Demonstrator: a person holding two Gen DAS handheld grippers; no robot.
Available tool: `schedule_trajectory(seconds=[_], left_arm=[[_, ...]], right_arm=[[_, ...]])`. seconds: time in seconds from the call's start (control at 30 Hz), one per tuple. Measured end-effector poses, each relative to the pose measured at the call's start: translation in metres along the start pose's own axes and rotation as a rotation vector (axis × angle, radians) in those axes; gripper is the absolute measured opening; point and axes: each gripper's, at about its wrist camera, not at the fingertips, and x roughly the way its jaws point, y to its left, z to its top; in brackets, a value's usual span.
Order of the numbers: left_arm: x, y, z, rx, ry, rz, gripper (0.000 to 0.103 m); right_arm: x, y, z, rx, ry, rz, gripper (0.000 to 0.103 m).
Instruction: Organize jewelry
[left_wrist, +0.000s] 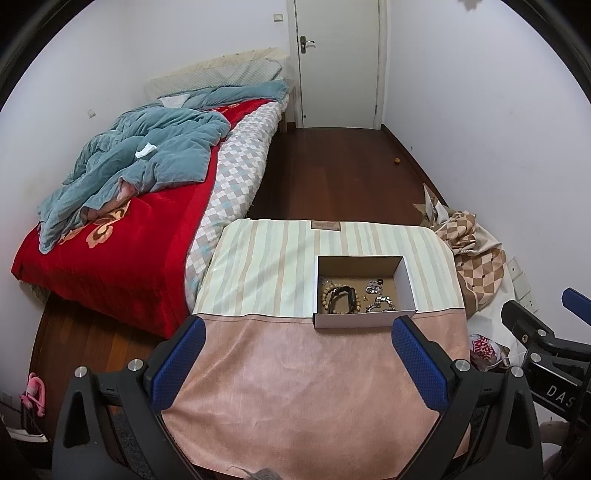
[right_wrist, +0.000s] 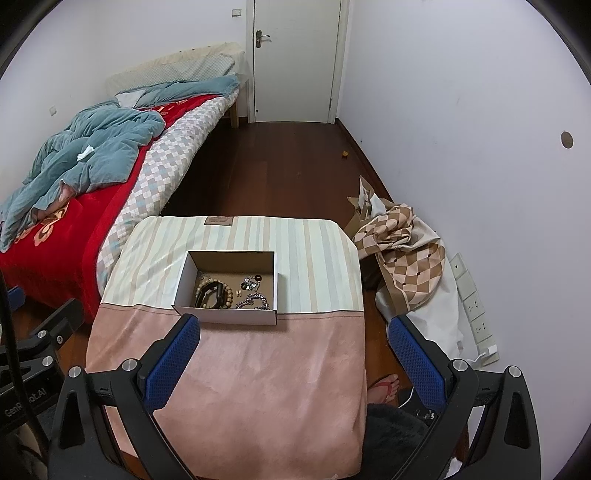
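A: Biggest first. Bed (left_wrist: 147, 206) fills your 10 o'clock, red blanket (left_wrist: 110, 258) with a teal quilt (left_wrist: 147, 155) bunched on top. Door (left_wrist: 338, 62) shut at 12.

B: And the work surface?

A: Table (left_wrist: 295, 387) dead ahead, under a cloth, striped at the far half, pink near you. A checkered fabric heap (right_wrist: 406, 254) sits on the floor off its right edge, about 2 o'clock from your right gripper.

B: Where's the jewelry?

A: All inside the open cardboard box (left_wrist: 360, 321) on the table, at the stripe/pink seam. It's 1 o'clock from your left gripper (left_wrist: 299, 365), 11 o'clock from your right gripper (right_wrist: 293, 363). Inside: wooden bead bracelet (right_wrist: 221, 293) and black band (right_wrist: 210, 290) at the left, silver chain (right_wrist: 255, 301) front right, small metal cluster (right_wrist: 252, 283) behind it. Cluster too small to identify.

B: Jaws?

A: Both yours are spread wide, nothing between the blue pads, and both hover short of the box over the pink cloth. The left one's right pad (left_wrist: 417, 365) sits just in front of the box's near right corner in the left wrist view.
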Motion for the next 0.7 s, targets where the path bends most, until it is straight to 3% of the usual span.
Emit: schedule_trajectory(seconds=[0.7], left_arm=[[0.0001,0.0038,-0.0009,0.001,-0.003,0.006,0.103]], right_arm=[[-0.0032,0.0024,0.0005,0.007,-0.009,-0.001,0.103]])
